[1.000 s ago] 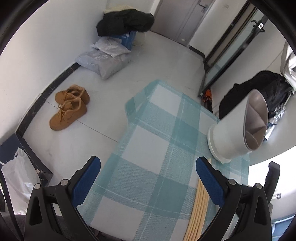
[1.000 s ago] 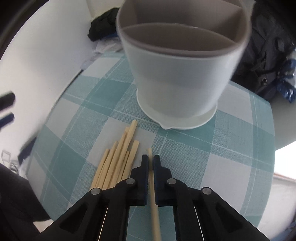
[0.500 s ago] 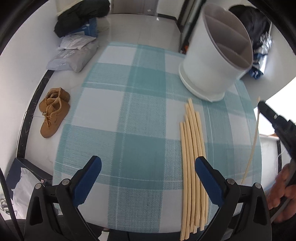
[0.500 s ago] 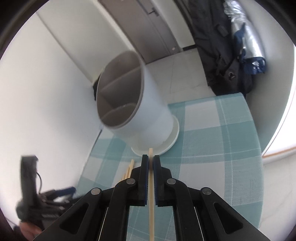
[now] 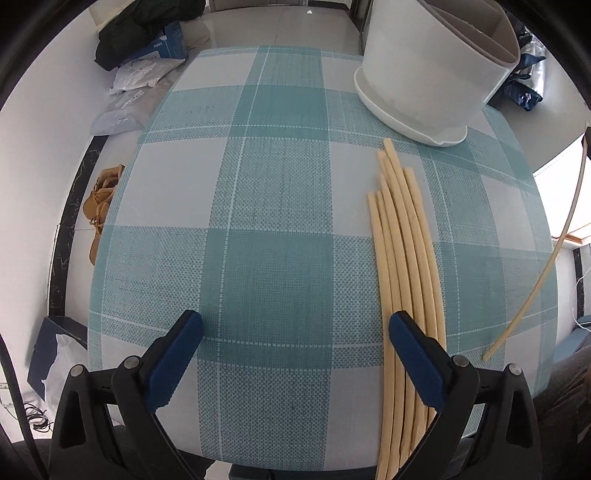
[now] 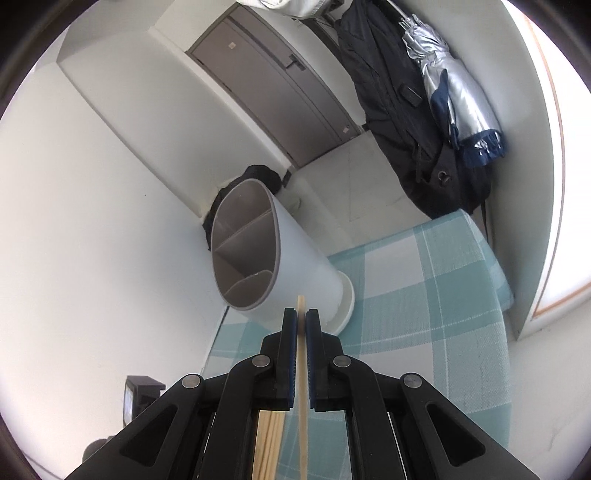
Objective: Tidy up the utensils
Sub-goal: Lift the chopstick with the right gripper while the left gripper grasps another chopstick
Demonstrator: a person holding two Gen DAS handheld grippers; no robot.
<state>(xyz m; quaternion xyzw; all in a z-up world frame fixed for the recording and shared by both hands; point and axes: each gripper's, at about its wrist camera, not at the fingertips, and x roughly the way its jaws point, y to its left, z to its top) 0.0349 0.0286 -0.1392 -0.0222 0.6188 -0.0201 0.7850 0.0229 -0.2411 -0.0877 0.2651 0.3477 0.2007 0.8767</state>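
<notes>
1. A single chopstick point(image 6: 302, 369) is clamped between the right tongs point(image 6: 301, 319), held above the counter point(image 6: 424, 295).
2. The divided white holder point(image 6: 280, 266) stands just beyond its tip.
3. A bundle of chopsticks point(image 5: 402, 258) lies on the checked counter near the holder's base.
4. The left tongs point(image 5: 295, 332) hang apart over the cloth, gripping nothing.

Shoes: 1 tan pair point(image 5: 99, 206) on the floor left of the table
Bags: pale plastic bags point(image 5: 127, 96) by the wall
Box: blue box point(image 5: 168, 42) under dark clothing point(image 5: 144, 26)
Door: grey door point(image 6: 273, 85) at the far wall
Coat: black coat point(image 6: 402, 110) hanging, silver umbrella point(image 6: 454, 92) against it
</notes>
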